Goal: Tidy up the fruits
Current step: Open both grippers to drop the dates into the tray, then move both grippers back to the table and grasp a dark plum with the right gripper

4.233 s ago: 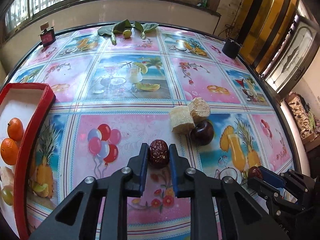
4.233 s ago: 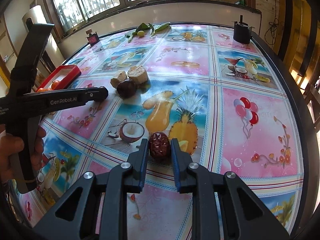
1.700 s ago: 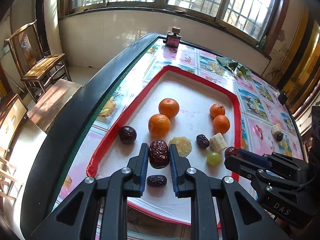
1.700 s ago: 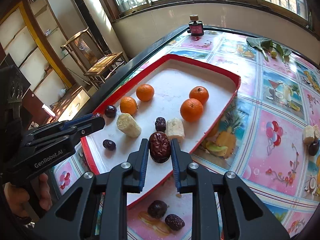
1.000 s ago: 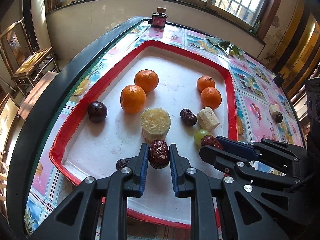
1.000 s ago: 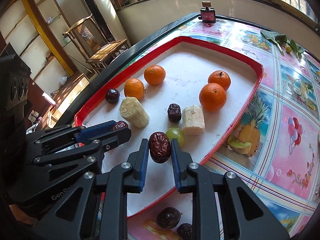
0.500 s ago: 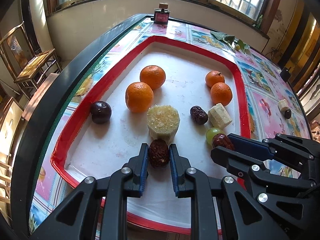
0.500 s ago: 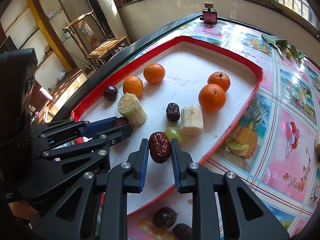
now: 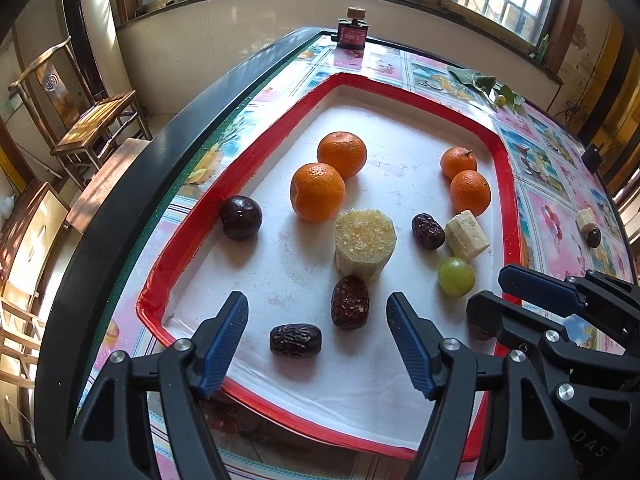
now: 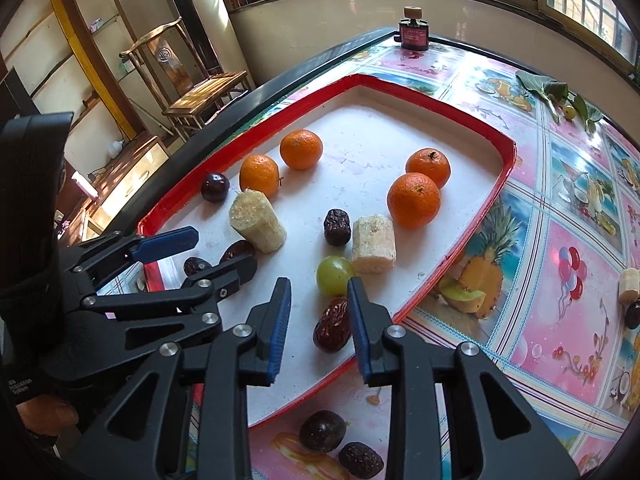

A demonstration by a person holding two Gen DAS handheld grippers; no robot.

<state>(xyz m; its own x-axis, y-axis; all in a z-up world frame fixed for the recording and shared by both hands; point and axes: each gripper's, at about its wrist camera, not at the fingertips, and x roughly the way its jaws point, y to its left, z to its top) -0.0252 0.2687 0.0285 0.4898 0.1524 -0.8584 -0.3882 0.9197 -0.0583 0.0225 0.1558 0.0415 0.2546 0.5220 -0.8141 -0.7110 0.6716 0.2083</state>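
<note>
A red-rimmed white tray (image 9: 510,200) holds several oranges, two sugarcane pieces, a green grape (image 9: 456,277), a dark plum (image 9: 241,217) and several red dates. My left gripper (image 9: 316,312) is open above the tray's near end; a red date (image 9: 350,301) lies free on the tray between its fingers. My right gripper (image 10: 318,300) is open too, and another red date (image 10: 332,325) lies on the tray between its fingers, just below the grape (image 10: 334,276). Each gripper shows in the other's view.
A dark plum (image 10: 322,430) and a date (image 10: 361,460) lie on the patterned tablecloth just outside the tray's near rim. A sugarcane piece (image 9: 585,220) and a dark fruit (image 9: 593,237) sit far right. A small red bottle (image 9: 352,32) and leaves (image 9: 480,80) stand at the back. The table edge runs left.
Both grippers carried their dates from the table to the tray, lowered them, and opened within the last half second. Both dates now lie released on the tray.
</note>
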